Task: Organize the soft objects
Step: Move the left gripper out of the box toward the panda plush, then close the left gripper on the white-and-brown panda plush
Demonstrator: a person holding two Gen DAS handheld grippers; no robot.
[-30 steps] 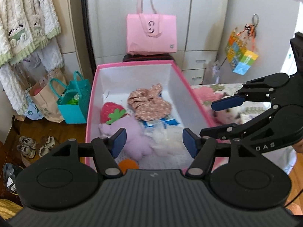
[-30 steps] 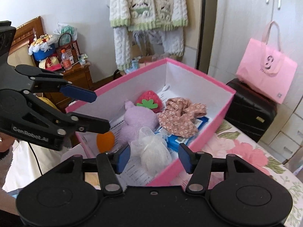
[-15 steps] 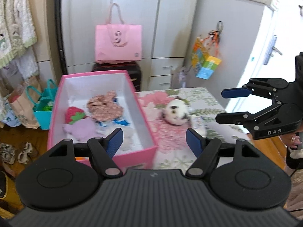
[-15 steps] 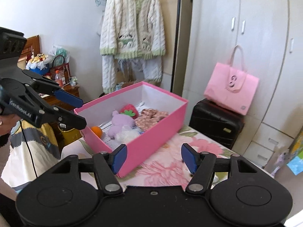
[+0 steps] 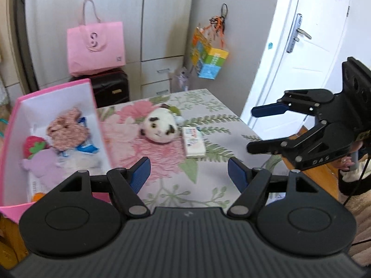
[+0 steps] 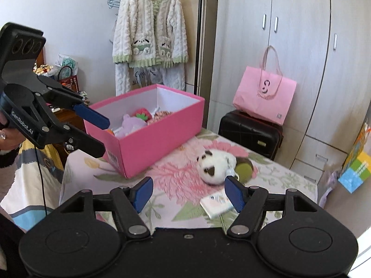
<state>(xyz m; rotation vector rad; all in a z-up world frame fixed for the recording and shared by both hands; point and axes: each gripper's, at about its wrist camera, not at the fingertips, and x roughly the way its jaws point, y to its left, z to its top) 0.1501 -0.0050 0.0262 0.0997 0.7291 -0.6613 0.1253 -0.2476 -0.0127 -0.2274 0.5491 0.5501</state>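
Transit step: your left gripper (image 5: 189, 172) and right gripper (image 6: 189, 192), jaws apart and empty, the right's having just been opening, face the panda plush (image 5: 159, 126) lying mid-frame on the floral surface (image 5: 208, 162), right of the pink box (image 5: 92, 106). Next, straddle the plush and close gently.

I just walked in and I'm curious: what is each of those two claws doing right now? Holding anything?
Left gripper: open, holding nothing, jaws just opened wider.
Right gripper: open, holding nothing, jaws just opened wider.
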